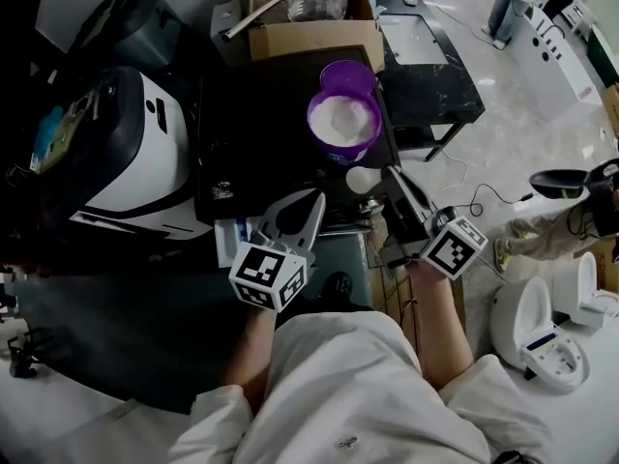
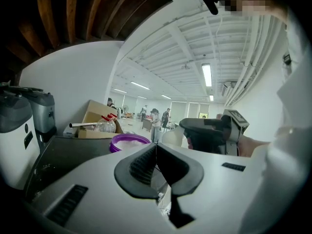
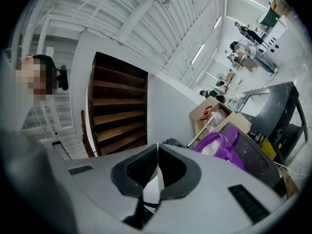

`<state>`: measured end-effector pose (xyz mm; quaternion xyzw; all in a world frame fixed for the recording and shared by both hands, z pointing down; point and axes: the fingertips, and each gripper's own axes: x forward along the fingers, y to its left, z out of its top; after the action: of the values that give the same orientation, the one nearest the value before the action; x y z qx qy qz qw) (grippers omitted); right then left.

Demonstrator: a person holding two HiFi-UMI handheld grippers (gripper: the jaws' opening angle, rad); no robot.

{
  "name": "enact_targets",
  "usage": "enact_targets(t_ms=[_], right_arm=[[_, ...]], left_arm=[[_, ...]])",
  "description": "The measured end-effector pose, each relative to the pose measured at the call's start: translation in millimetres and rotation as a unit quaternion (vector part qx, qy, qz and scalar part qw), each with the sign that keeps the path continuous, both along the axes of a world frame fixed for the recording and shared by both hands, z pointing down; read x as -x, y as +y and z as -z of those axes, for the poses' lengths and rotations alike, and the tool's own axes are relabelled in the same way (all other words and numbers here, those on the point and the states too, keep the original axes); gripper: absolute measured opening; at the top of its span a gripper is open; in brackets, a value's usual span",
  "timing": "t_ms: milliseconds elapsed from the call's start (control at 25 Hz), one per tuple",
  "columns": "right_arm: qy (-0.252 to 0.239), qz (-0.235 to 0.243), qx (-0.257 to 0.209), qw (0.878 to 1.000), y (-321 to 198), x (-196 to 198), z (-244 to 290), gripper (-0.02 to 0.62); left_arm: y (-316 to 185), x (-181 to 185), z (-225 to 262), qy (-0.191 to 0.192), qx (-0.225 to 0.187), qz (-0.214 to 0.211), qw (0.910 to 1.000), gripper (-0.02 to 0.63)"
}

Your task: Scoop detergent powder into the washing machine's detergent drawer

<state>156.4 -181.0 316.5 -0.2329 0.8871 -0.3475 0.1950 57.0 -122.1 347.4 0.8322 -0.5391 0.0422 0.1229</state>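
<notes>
White shirt fills the bottom of the head view. Above it, the left hand-held gripper has its jaws pressed together on nothing. The right hand-held gripper pinches the handle of a white scoop, whose bowl sits just beside the near edge of an open purple tub of white detergent powder. The tub stands on a dark top. A pale part at its front edge may be the drawer; I cannot tell. The scooping and the tipping into the drawer look yet to be done. A cardboard box lies behind the tub, a black desk stands to the right on a pale floor.

The left gripper view shows closed, empty jaws, with the tub and scoop beyond.

The right gripper view shows jaws clamped on a thin white strip, the scoop handle. A wooden staircase rises behind, in a bright open hall.
</notes>
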Motion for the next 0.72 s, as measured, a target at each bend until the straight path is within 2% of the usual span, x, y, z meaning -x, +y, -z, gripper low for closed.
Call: enact_targets(t_ms=[280, 720], right_arm=[[0.018, -0.012, -0.024, 0.999, -17, 4, 9, 0.011], [0.036, -0.053, -0.016, 0.998, -58, 9, 0, 0.011]], left_arm=[[-11, 7, 7, -0.003, -0.004, -0.001, 1.0000, 0.020], [-41, 21, 6, 0.006, -0.004, -0.027, 0.9996, 0.020]])
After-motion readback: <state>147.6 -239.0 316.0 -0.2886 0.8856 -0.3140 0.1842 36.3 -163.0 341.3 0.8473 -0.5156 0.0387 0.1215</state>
